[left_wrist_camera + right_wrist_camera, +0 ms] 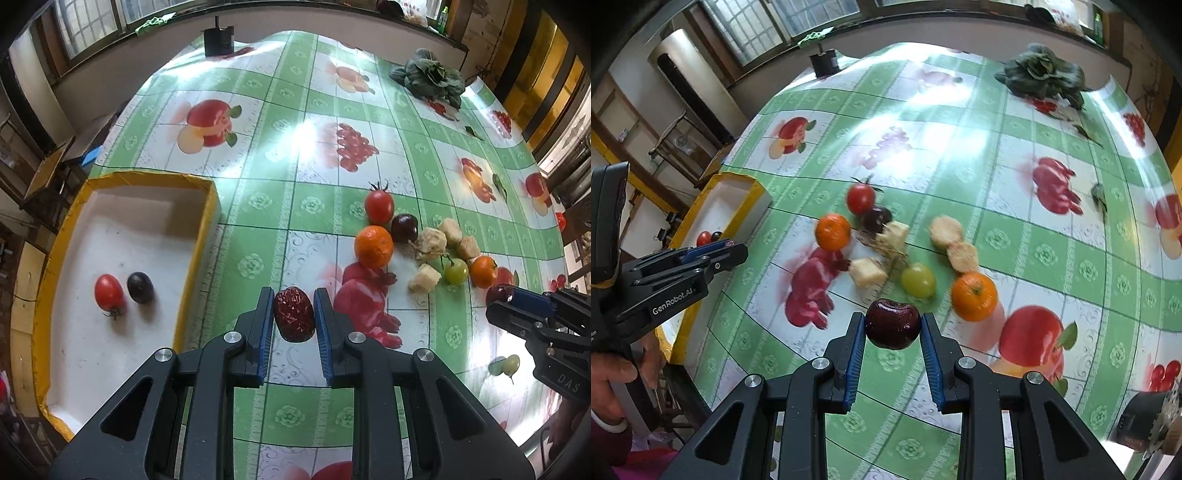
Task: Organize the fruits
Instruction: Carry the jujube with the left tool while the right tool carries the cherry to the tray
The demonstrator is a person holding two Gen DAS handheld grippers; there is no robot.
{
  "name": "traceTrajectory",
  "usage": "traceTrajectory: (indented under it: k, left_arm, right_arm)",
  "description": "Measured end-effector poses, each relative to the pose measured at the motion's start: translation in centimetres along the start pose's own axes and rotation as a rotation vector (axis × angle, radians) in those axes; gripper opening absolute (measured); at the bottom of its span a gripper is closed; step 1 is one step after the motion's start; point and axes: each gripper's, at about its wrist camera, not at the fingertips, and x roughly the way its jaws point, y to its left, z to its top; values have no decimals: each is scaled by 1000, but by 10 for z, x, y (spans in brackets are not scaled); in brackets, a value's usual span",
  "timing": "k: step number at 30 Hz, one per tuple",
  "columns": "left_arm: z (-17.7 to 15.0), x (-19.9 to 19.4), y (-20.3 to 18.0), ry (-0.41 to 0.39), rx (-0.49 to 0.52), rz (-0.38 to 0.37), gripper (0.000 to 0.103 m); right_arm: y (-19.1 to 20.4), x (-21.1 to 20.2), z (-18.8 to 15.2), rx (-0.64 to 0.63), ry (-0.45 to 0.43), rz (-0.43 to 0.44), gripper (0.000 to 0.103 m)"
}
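Green-and-white checked oilcloth printed with fruit pictures covers the bench (280, 122), and windows run along the far wall behind it. From the left wrist view, a yellow-edged tray (199, 236) with a white floor sits at the left of the bench, holding a small tomato (108, 292) and a dark grape (140, 287) side by side. The left gripper (294, 317) is clamped on a wrinkled red date (293, 314), lifted clear of the cloth just right of the tray. Further right lies a loose cluster: a tomato with a stem (379, 206), a dark cherry (404, 228), two mandarins (373, 246), a green grape (455, 271) and pale beige chunks (424, 280). A leafy dark-green vegetable (430, 75) rests near the far right corner, and a black pot (218, 40) stands at the far edge. Two more green grapes (504, 364) lie near the right side.

Seen from the right wrist, the same cloth catches bright window glare near the far end. A tall white cylinder (683, 74) stands in the room's left corner. The right gripper (893, 326) pinches a glossy dark-red cherry (893, 324), held above the cloth in front of the fruit cluster. At the left edge a hand (613, 380) holds the other gripper beside the tray.
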Motion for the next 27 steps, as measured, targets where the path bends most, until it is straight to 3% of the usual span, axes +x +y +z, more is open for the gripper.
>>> traceTrajectory:
  k: [27]
  left_arm:
    - [-17, -16, 121, -17, -195, 108, 21]
  right_arm:
    - [137, 46, 48, -277, 52, 132, 29]
